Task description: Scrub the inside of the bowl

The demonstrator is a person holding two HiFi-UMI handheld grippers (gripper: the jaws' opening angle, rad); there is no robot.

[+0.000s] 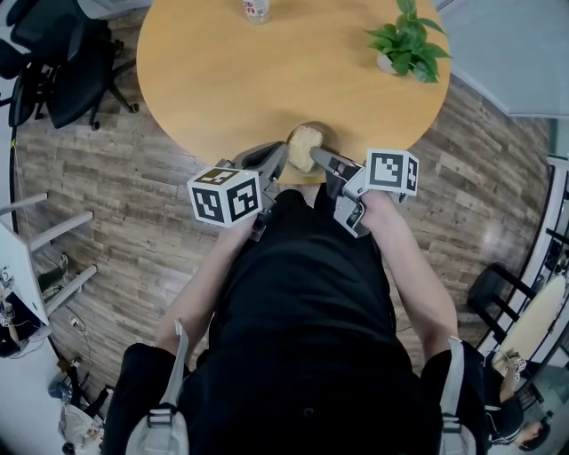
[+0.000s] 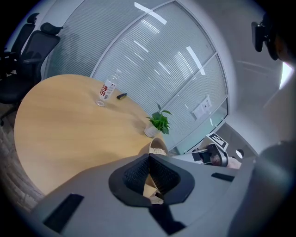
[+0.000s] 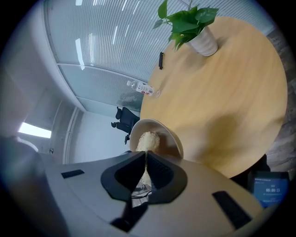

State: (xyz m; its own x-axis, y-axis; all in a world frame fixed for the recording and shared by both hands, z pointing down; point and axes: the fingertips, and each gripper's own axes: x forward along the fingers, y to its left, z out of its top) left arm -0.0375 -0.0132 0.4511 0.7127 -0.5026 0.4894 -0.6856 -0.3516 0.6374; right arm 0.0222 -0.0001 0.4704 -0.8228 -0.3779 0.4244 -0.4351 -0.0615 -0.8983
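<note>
A pale bowl [image 1: 324,133] sits tilted at the near edge of the round wooden table [image 1: 222,80], in front of the person's body. A beige scrubbing sponge [image 1: 305,145] lies inside it. My left gripper [image 1: 283,160] comes in from the left and is shut on the bowl's thin rim [image 2: 157,144], which runs between its pads. My right gripper [image 1: 317,156] reaches in from the right, shut on the sponge [image 3: 148,140], which is pressed against the bowl's inner wall [image 3: 172,139]. The bowl's bottom is hidden by the sponge and the jaws.
A potted green plant [image 1: 407,40] stands at the table's far right, and a plastic water bottle [image 1: 256,9] at its far edge with a small black object [image 2: 121,96] near it. A black office chair [image 1: 67,62] stands on the wood floor to the left.
</note>
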